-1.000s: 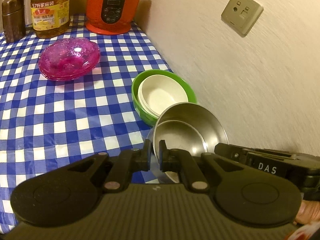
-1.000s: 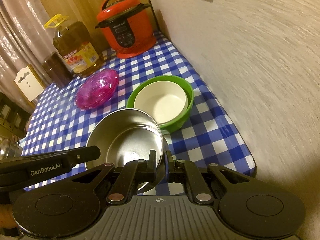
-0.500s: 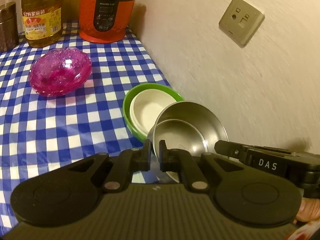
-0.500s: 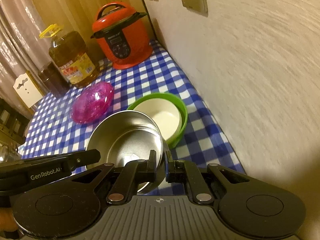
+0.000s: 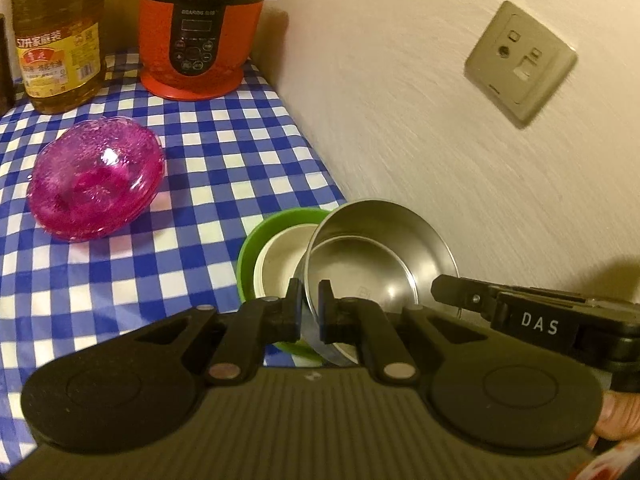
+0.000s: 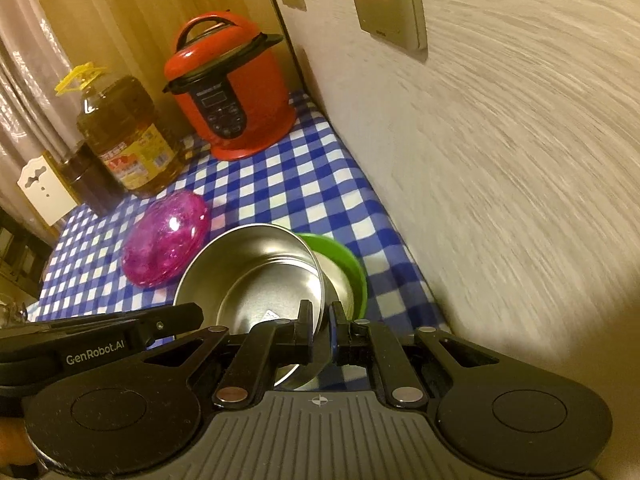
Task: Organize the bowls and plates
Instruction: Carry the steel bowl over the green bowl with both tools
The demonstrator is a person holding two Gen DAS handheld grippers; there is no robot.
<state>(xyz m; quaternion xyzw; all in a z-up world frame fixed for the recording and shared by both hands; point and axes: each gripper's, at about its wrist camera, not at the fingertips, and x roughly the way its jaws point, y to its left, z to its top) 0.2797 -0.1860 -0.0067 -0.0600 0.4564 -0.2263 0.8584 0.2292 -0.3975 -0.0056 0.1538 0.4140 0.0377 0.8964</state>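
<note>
You hold the steel bowl point(image 5: 376, 256) by its rim with both tools: your left gripper point(image 5: 309, 312) and right gripper point(image 6: 319, 330) are each clamped narrow on its wall. It hangs tilted over the green bowl point(image 5: 256, 240) just ahead, with the pink glass dish point(image 5: 94, 188) further off to the left.

Steel bowl point(image 5: 384, 256) now over green bowl point(image 5: 256, 240).

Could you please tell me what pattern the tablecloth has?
The tablecloth is a blue and white check, clearest in the left wrist view.
</note>
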